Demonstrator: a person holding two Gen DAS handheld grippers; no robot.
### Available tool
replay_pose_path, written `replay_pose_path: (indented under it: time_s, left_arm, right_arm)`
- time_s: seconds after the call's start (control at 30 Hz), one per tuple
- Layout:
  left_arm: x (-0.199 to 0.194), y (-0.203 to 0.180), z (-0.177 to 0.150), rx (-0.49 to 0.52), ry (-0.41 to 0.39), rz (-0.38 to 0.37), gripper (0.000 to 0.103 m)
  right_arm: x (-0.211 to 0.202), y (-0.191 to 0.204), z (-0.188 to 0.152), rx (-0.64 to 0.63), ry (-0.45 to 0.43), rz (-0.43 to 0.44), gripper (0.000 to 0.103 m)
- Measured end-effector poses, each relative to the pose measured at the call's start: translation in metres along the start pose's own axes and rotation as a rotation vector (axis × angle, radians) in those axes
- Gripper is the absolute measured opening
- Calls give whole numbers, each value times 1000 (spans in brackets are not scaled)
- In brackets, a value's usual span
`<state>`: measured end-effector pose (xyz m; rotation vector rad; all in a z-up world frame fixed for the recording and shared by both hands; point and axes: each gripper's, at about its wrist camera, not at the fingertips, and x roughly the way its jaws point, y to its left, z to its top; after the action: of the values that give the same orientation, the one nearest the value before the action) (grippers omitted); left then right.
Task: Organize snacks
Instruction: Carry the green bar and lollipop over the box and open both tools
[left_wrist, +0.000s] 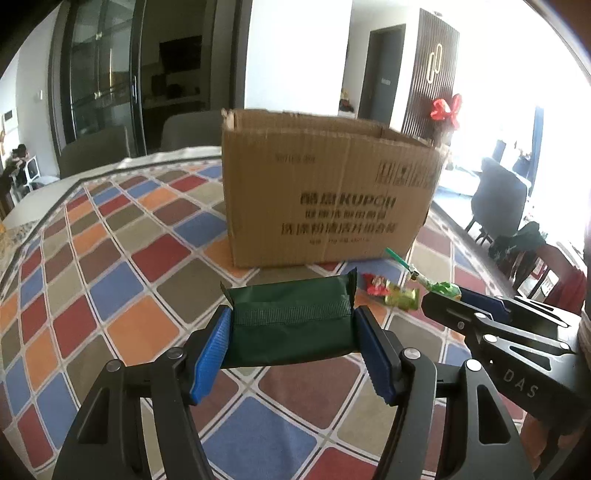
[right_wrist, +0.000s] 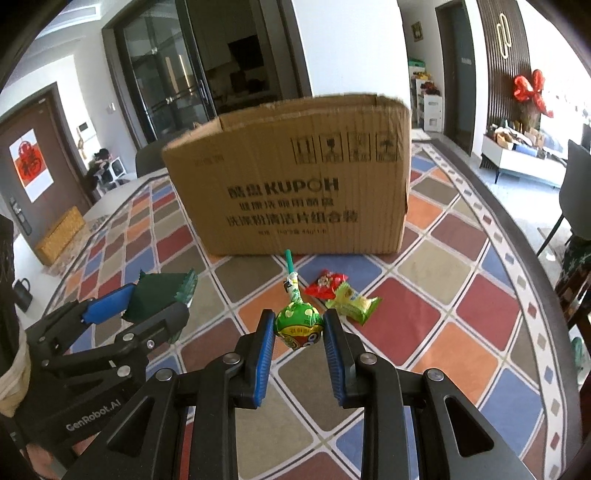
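My left gripper (left_wrist: 291, 325) is shut on a dark green snack packet (left_wrist: 290, 317) and holds it in front of the open cardboard box (left_wrist: 325, 192). The packet also shows in the right wrist view (right_wrist: 159, 295). My right gripper (right_wrist: 299, 328) is shut on the head of a green lollipop (right_wrist: 299, 325), whose teal stick points toward the box (right_wrist: 295, 184). A red candy wrapper (right_wrist: 327, 282) and a yellow-green candy packet (right_wrist: 352, 301) lie on the cloth just right of the lollipop. In the left wrist view they lie (left_wrist: 375, 284) (left_wrist: 400, 297) to the packet's right.
The table carries a checkered cloth (right_wrist: 461, 306) of red, blue, orange and grey squares. The box stands in the middle of it, top open. Dark chairs (left_wrist: 500, 199) stand around the table, and its right edge (right_wrist: 546, 280) curves close by.
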<state>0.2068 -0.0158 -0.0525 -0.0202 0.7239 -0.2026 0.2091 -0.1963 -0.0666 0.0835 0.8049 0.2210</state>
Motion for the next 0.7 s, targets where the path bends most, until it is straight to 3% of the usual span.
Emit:
replay_pose_path:
  time_s: [0.7]
  left_arm:
    - [-44,-2,70,28,-206,-9,66]
  right_arm:
    - [-54,4,54,9,-221,-30,28]
